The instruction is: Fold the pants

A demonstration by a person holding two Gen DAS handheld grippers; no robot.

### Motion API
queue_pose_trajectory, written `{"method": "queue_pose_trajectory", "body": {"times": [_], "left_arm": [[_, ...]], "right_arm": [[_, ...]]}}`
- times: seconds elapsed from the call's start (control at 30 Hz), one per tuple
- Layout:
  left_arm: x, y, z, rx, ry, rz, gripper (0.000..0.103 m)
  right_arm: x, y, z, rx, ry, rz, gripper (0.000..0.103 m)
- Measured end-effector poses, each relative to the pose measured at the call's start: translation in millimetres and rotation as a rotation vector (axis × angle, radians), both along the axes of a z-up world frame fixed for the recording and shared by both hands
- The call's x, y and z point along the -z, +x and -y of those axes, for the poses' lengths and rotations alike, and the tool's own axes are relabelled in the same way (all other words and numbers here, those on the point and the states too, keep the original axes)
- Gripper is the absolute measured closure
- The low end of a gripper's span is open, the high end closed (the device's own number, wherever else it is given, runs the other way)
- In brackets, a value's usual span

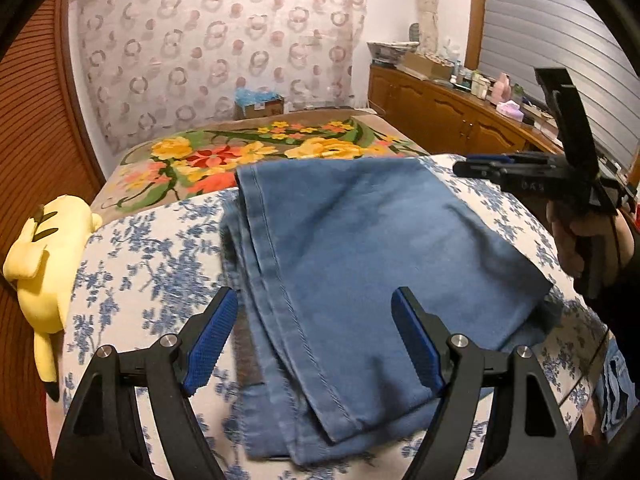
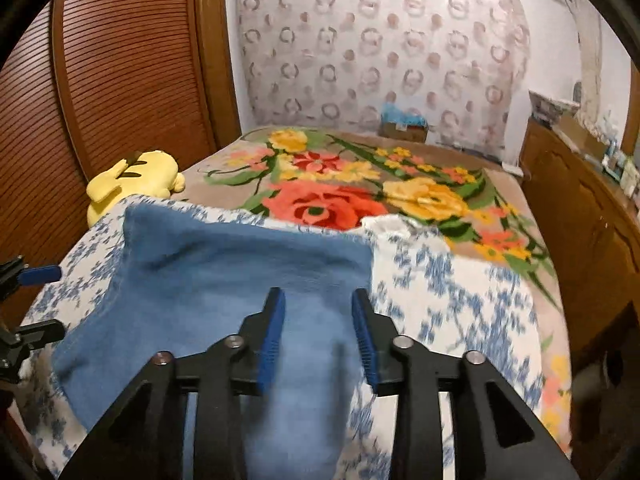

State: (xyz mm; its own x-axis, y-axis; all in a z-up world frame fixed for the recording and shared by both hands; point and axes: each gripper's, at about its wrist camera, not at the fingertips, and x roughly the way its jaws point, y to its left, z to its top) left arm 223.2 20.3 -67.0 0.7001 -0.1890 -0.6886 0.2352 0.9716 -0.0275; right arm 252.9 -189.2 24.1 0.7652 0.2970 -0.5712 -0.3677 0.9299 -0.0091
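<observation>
Blue pants (image 1: 380, 240) lie folded into a thick rectangle on a white sheet with blue flowers (image 1: 152, 264); a stitched seam runs down their left side. My left gripper (image 1: 316, 300) hovers open and wide just over the near edge of the pants, with nothing between its blue pads. A hand holds my right gripper (image 1: 466, 163) above the far right corner of the pants. In the right wrist view the right gripper (image 2: 318, 300) stands partly open over the blurred pants (image 2: 240, 272), its pads not pressing on the cloth. At that view's left edge my left gripper (image 2: 48, 302) shows.
A yellow plush toy (image 1: 44, 256) lies at the bed's left edge beside a louvred wooden door (image 1: 32, 120). A blanket with large flowers (image 1: 240, 148) covers the far half of the bed. A wooden sideboard (image 1: 440, 116) with clutter runs along the right. A cardboard box (image 1: 260, 106) sits beyond the bed.
</observation>
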Motion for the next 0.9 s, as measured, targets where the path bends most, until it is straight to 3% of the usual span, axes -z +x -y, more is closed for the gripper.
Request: {"method": "queue_pose_trajectory", "body": {"times": [0.17,0.33,0.63,0.9], "left_arm": [[3.3,-1.7,18.0,0.031,0.003,-0.008,0.023],[11.3,-1.8,34.3,0.057,-0.004,-0.03,0.023],[28.5,2.5,55.7,0.098,0.019,-0.061,0.023],[48.1,7.5,56.4,0.081,0.048,-0.088,0.023]], "right_arm": [[2.8,-12.0,11.1,0.003,0.014,-0.057,0.043],[11.5,-29.0,25.0,0.038,0.029,-0.1,0.037],[14.8,-37.9,37.1,0.054,0.065,-0.134,0.037],[30.8,-39.2,28.3,0.043,0.038,-0.119,0.037]]}}
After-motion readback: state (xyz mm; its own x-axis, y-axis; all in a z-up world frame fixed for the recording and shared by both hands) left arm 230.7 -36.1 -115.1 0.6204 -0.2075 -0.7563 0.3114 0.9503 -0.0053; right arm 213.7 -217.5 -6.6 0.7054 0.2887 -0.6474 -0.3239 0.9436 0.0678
